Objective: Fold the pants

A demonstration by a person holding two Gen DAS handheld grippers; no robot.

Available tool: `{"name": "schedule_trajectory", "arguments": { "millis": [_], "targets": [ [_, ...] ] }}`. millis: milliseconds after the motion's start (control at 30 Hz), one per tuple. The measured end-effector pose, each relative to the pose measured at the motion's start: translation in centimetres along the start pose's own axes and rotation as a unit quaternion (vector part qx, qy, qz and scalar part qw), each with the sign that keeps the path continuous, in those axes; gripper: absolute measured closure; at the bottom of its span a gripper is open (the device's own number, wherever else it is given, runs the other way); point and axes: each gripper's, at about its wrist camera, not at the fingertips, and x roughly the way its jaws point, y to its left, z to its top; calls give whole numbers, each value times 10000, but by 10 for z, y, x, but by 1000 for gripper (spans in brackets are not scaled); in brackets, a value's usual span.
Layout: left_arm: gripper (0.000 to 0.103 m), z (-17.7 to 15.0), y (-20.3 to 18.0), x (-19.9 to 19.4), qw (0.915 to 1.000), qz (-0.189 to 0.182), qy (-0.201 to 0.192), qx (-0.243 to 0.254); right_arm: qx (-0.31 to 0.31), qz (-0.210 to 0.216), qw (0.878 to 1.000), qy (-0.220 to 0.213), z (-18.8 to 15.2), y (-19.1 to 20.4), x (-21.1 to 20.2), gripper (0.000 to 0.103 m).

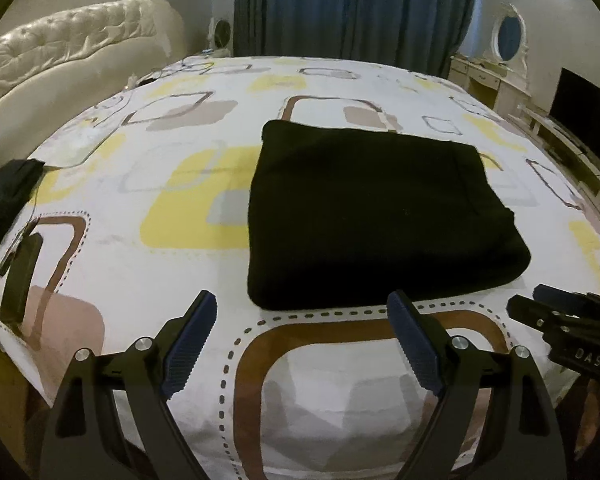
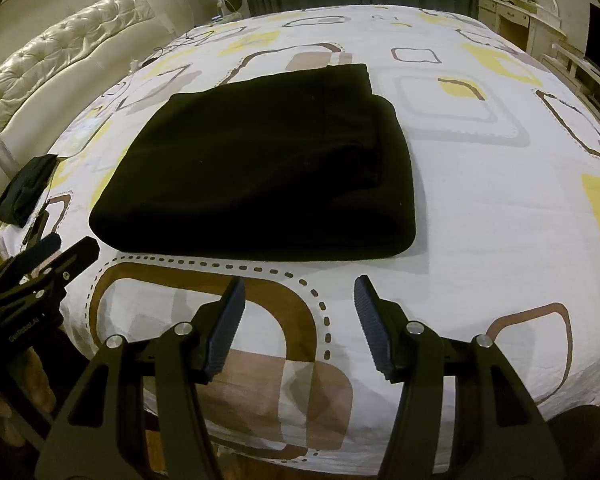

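Lying folded into a thick dark rectangle, the black pants [image 1: 376,216] sit on the patterned bedsheet [image 1: 180,128] near the middle of the left wrist frame, and left of centre in the right wrist view. Both tongs hover over the near edge of the bed, apart from the cloth. The left tongs [image 1: 302,344] gape wide with nothing between the pads; the right tongs [image 2: 300,328] stand partly open, also empty. A small dark pouch [image 1: 8,196] rests at the left edge, beside the tufted cream headboard [image 1: 60,52].
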Motion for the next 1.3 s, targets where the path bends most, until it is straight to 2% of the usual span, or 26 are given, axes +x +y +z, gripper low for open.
{"name": "schedule_trajectory", "arguments": {
  "millis": [600, 867, 1067, 1133, 1267, 1300],
  "targets": [
    [17, -1, -1, 1, 9999, 99, 57, 27, -8, 51, 10000, 11, -3, 4, 0, 46],
    [17, 1, 3, 1, 10000, -7, 57, -53, -8, 75, 10000, 9, -3, 3, -1, 46],
    [14, 4, 3, 0, 9996, 255, 55, -57, -9, 81, 10000, 19, -3, 5, -2, 46],
    [13, 4, 0, -2, 9992, 395, 56, 29, -7, 86, 10000, 19, -3, 6, -3, 46],
    [12, 2, -8, -6, 9952, 907, 2, 363, -4, 84, 10000, 35, -4, 6, -3, 46],
    [12, 3, -9, -5, 9952, 879, 4, 419, -2, 89, 10000, 35, -4, 7, -3, 46]
  ]
}}
